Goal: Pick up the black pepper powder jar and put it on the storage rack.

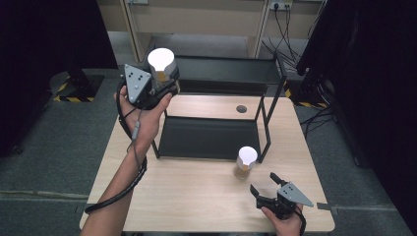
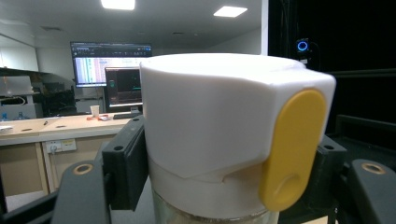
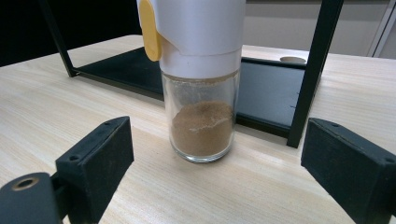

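While the left gripper (image 1: 160,82) hangs high over the rear left corner of the table (image 1: 196,196), level with the top shelf of the black wire rack (image 1: 221,105), its jaws are clamped on a spice jar (image 1: 161,63) with a white cap. In the left gripper view the pads (image 2: 125,163) press the cap's lower skirt on both sides, and the yellow flip tab (image 2: 292,149) sits just by the right pad. That grip looks secure enough in my judgement, since the plastic cap is stiff and less slick than glass, but a squeeze on the tab side could pop the lid or let the jar twist.

Moving right, the rack's lower tray lies bare on the wood, and a second spice jar (image 3: 201,79) stands upright on the table just in front of the rack's front right leg (image 3: 310,74). Its glass body is partly filled with brown powder, so it is probably light, rigid and breakable, and top-heavy under the bulky cap.

Farther right, near the table's front edge, the right gripper (image 3: 219,172) has its jaws spread wide and empty, aimed at that jar but short of it. Closing on the white collar just above the glass seems the safer hold; smooth glass may slip, and the nearby leg leaves little room on one side.
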